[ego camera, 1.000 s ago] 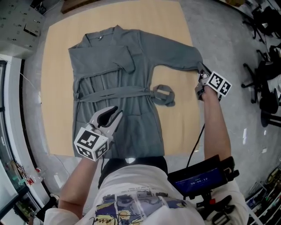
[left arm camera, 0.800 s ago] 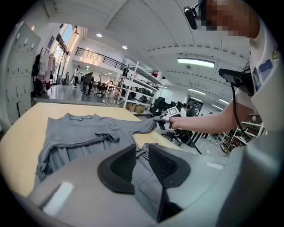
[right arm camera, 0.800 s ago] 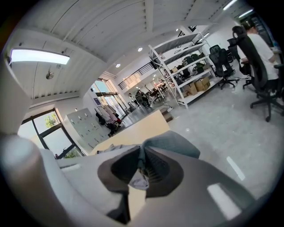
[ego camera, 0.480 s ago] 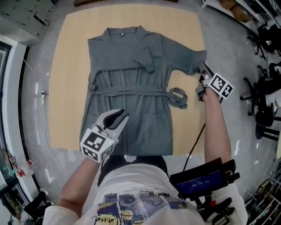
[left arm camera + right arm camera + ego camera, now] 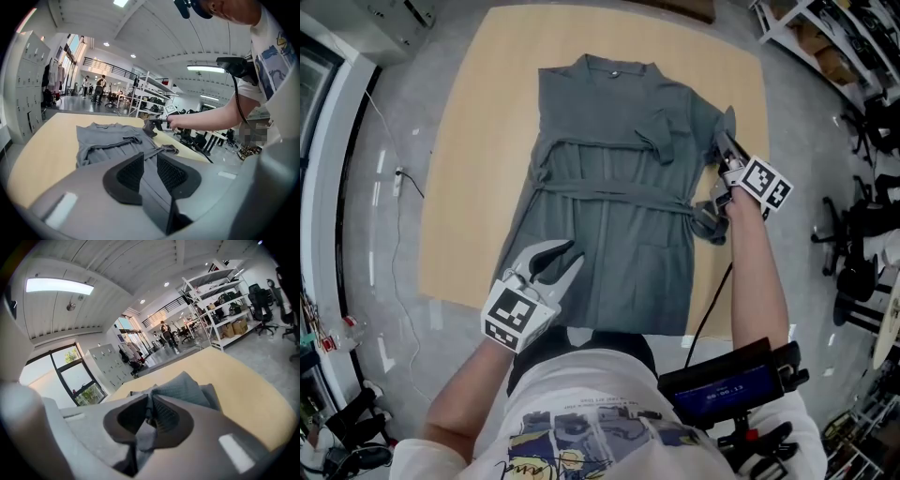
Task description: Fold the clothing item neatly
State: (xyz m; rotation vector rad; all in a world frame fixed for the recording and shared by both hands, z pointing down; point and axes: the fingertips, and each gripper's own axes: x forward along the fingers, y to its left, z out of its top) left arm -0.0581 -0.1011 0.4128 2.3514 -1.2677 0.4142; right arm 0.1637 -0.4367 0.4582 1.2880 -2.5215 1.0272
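Head view: right gripper (image 5: pixel 721 145) jaws clamp the robe sleeve (image 5: pixel 709 114); left gripper (image 5: pixel 563 257) jaws apart, empty.

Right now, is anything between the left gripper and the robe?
Nothing visible does. The left gripper hovers over the lower left part of the robe, jaws slightly apart and empty, with nothing lying on the cloth beneath it.

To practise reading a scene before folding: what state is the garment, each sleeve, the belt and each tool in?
grey garment: spread flat on the table, front up
folded sleeve: laid in across the chest
held sleeve: pinched and lifted at the garment's edge
belt: round the waist, loose end bunched beside the garment
left tool: jaws apart, empty, above the lower hem
right tool: shut on the held sleeve
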